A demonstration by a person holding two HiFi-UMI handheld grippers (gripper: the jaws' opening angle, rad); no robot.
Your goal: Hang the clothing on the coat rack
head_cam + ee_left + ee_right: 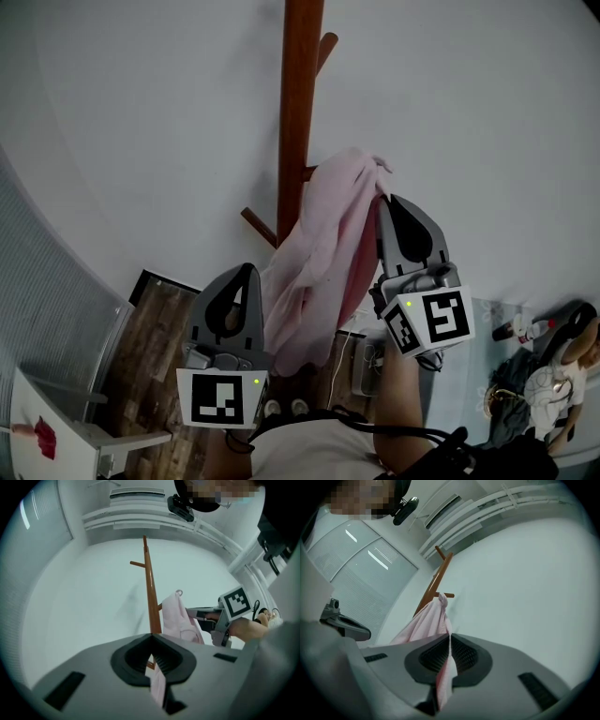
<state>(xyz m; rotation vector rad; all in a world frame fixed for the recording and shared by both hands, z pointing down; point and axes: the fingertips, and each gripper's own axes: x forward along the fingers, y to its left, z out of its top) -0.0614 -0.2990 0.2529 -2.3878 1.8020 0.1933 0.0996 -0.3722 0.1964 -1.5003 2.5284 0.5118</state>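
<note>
- Plain white wall (141,112) behind everything, with a bit of wood floor (155,328) way down below the grippers.
- Coat rack (298,112) is a brown wooden pole with short pegs, standing straight ahead of both grippers and between them.
- Pink garment (323,253) is up in the air against the pole, bunched and hanging down. Its top end sits just past the right gripper's tips, and the rest drops toward the left gripper.
- Right gripper (386,200) is clamped on the cloth close to its top. In the right gripper view a strip of pink is pinched flat between the closed jaws, and the rest runs forward to a side peg (446,595).
- Left gripper (250,269) is lower down and clenched on the garment too. Its own view shows a fold of pink caught between the shut jaws.
- Progress, as I read it: pickup and lift are done, and the garment has been brought right up to the rack. The top knot or loop looks like it's at that side peg, but I honestly can't tell whether it's hooked over it or just resting beside it.
- Still left: get that top end properly seated on the peg, then have both grippers let go so the garment hangs on its own. Right now both of them carry it, so I wouldn't call it hung yet.
</note>
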